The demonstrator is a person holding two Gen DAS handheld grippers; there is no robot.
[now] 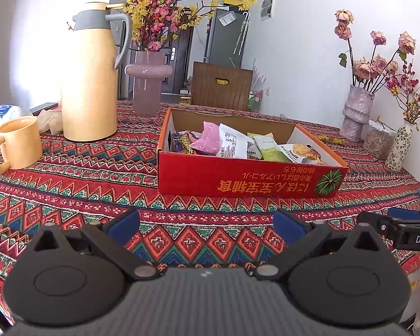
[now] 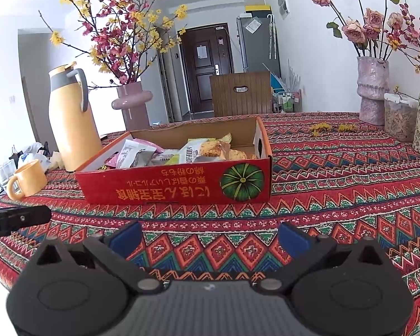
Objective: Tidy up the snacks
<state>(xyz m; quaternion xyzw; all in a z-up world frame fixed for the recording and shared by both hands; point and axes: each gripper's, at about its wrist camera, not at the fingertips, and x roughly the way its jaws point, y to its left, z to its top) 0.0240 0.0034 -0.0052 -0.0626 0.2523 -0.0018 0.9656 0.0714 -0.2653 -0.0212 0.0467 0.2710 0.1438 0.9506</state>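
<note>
A red cardboard box [image 1: 238, 179] [image 2: 170, 184] with a green pumpkin print sits on the patterned tablecloth and holds several snack packets [image 1: 232, 142] [image 2: 193, 151], pink, white, green and orange. My left gripper [image 1: 205, 224] hovers over the cloth short of the box's front wall, open, with nothing between its blue pads. My right gripper [image 2: 208, 236] stands open and empty too, likewise in front of the box. Each gripper shows at the edge of the other's view, the right one at the far right of the left wrist view [image 1: 406, 225].
A tall yellow thermos jug [image 1: 89, 75] [image 2: 70, 120] and a yellow mug [image 1: 16, 144] [image 2: 28, 182] stand left of the box. Vases of flowers [image 1: 148, 84] [image 1: 355, 112] [image 2: 373, 89] and a clear jar [image 2: 400, 117] line the back and right. A wooden chair back [image 1: 221, 84] is behind the table.
</note>
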